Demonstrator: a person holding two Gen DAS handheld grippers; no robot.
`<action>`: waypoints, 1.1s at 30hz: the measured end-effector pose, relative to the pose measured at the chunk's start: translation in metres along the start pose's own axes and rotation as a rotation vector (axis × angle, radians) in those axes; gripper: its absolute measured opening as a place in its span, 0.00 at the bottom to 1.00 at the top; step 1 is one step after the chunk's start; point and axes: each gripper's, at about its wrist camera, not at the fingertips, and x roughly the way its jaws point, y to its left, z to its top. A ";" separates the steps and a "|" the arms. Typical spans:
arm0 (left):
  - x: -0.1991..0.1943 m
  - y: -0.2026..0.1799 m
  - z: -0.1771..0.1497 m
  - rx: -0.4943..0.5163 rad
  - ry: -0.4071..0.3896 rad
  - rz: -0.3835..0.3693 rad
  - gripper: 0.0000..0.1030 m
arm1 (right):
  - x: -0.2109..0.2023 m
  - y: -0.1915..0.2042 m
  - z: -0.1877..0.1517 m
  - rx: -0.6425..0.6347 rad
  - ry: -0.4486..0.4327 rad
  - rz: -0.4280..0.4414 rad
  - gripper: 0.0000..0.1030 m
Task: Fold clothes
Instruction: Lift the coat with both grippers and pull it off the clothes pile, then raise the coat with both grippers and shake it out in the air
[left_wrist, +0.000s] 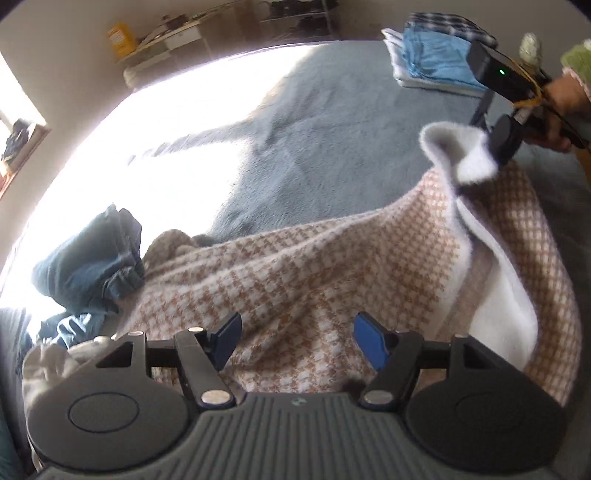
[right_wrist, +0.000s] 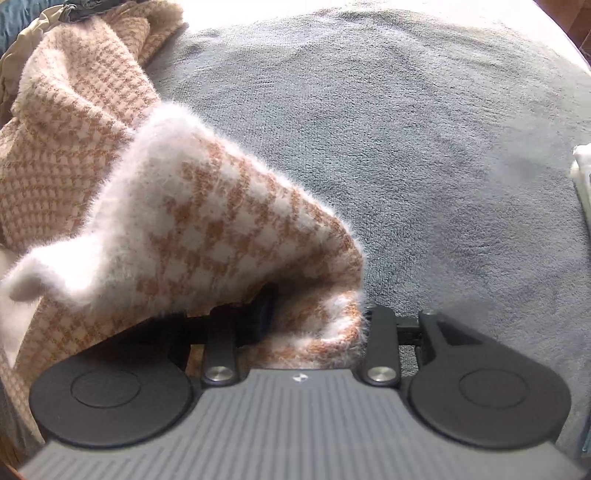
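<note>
A fluffy tan-and-white houndstooth garment (left_wrist: 295, 273) lies across the grey-blue bed cover (left_wrist: 332, 122), one side lifted. My left gripper (left_wrist: 297, 341) hovers just above its near part, blue pads (left_wrist: 227, 338) wide apart and nothing pressed between them. A person's hand (left_wrist: 561, 96) holds my right gripper (left_wrist: 493, 155) at the upper right, pinching the garment's white fuzzy edge and holding it up. In the right wrist view the garment (right_wrist: 207, 221) drapes over my right gripper (right_wrist: 314, 317) and hides its fingertips; fabric is bunched between the jaws.
Crumpled blue jeans (left_wrist: 88, 266) lie left of the garment, with a pale cloth (left_wrist: 55, 354) by my left finger. A stack of folded clothes (left_wrist: 432, 55) sits at the bed's far right. Bright sunlight washes out the bed's left side. A white item (right_wrist: 581, 173) shows at the right edge.
</note>
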 end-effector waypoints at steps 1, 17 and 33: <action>0.008 -0.006 0.002 0.074 0.007 0.015 0.68 | 0.000 0.000 -0.001 0.004 -0.002 -0.004 0.34; 0.116 0.003 0.007 0.140 0.052 -0.027 0.67 | 0.013 0.005 -0.005 -0.091 -0.032 -0.084 0.60; -0.013 0.030 0.007 -0.548 -0.029 0.043 0.13 | -0.119 0.042 -0.010 -0.174 -0.383 -0.113 0.15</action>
